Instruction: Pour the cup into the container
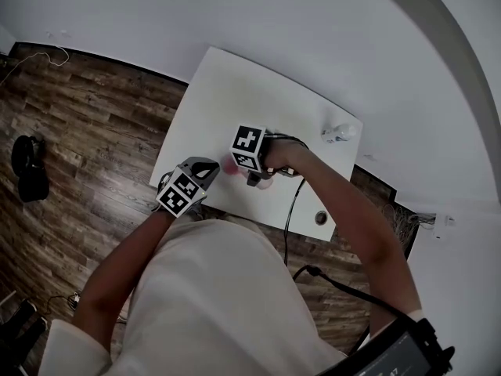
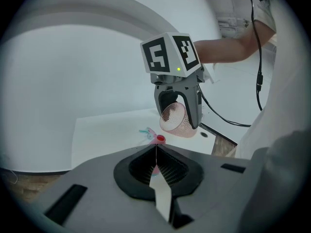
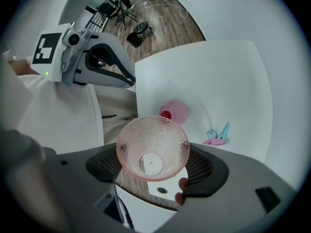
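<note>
— Wood floor all round, pale wall beyond, white table under both claws. On to the right claw: closed or not?

— Closed on the pink cup, one pad on each side. Points steeply down and holds the cup tipped well off upright (pebbled, see-through, small round base showing through it).

— And the container?

— Sits on the table just beyond the cup's rim, ahead of and below the right claw's tips, not touching the cup. Small and pink, with red showing at one side.

— Same container, seen from the left claw?

— Lies just past its tips, with the cup hanging above it and a little to the right.

— State of the left claw?

— Shut, jaws meeting in a thin seam. Hovers over the table's near edge, just left of the right claw, tips aimed toward the container.

— Anything else close by?

— Teal and pink clip-like piece flat on the table, right of the container from the right claw's side, a little farther out than the container from the left claw's tips. White lump at the table's far corner, well apart from both claws. Black cable trailing back from the right claw over the near edge, close to a round hole in the tabletop.
</note>
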`<state>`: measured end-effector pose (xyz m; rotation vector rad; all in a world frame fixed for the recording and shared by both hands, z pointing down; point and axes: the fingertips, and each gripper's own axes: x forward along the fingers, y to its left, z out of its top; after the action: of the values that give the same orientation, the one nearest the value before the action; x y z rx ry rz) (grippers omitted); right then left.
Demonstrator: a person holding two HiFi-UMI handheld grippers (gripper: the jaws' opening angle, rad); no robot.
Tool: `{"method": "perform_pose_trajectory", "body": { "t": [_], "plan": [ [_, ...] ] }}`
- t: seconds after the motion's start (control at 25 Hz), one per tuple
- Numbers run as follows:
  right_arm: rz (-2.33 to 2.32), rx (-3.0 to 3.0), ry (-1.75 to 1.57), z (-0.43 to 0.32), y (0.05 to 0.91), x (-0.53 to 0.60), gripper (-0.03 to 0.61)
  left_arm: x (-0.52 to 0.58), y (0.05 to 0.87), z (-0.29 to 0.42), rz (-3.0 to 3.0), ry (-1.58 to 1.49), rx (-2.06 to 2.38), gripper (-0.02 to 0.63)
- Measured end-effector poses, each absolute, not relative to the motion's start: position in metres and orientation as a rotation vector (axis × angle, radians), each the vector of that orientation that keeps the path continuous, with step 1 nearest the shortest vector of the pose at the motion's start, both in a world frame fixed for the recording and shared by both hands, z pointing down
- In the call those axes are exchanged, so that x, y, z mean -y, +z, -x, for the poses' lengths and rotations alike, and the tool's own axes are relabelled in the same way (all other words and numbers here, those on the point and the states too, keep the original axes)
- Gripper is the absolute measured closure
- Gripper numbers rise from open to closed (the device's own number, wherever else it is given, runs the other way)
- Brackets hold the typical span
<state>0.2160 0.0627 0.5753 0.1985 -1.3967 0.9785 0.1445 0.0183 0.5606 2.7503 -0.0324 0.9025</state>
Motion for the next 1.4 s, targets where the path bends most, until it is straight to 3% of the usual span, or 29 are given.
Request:
{"method": "perform_pose_trajectory", "body": {
  "t": [1.4],
  "plan": [
    [-0.76, 1.859, 0.776, -0.295, 0.595, -0.1, 0.198, -0.075, 0.551, -0.208, -2.699, 1.067, 0.144, 0.601]
  ]
}}
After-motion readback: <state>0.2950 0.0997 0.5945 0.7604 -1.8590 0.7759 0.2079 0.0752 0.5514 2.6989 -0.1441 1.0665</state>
